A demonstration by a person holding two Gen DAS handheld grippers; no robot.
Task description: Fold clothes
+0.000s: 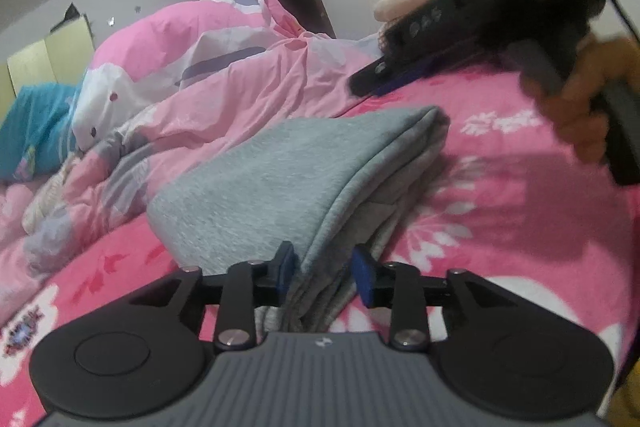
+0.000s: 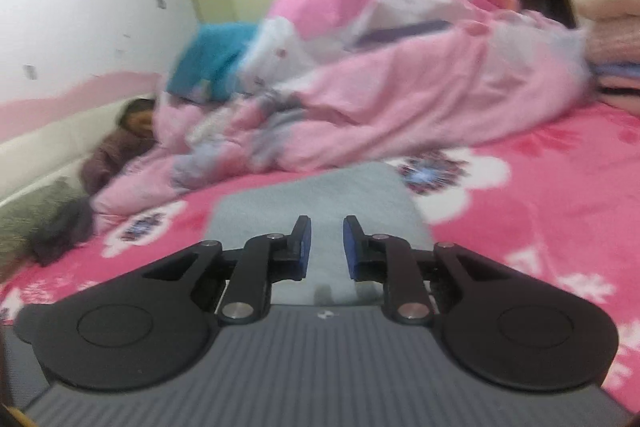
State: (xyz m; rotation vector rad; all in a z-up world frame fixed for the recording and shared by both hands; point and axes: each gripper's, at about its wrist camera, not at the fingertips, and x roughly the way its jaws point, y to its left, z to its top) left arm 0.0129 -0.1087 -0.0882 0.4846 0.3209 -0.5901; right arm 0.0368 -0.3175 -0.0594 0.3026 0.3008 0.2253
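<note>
A grey garment point(image 1: 288, 171), folded into a thick rectangle, lies on the pink flowered bed sheet point(image 1: 500, 207). My left gripper point(image 1: 325, 267) is at its near corner. The jaws stand apart with the layered grey edge between them; the right pad is clear of the cloth. My right gripper point(image 2: 325, 247) hovers over the same grey garment point(image 2: 320, 195), its blue pads point(image 2: 304, 247) a little apart with nothing between them. In the left wrist view that right gripper point(image 1: 368, 79) appears blurred at the upper right, carried by a person's hand point(image 1: 580, 107) above the sheet beyond the garment.
A crumpled pink quilt point(image 1: 200, 67) is heaped behind the garment, with a teal pillow point(image 1: 36, 123) at its far end. Folded towels and a plush toy point(image 2: 616, 27) are stacked at the back right. Dark clothes point(image 2: 60, 219) lie at the bed's left side.
</note>
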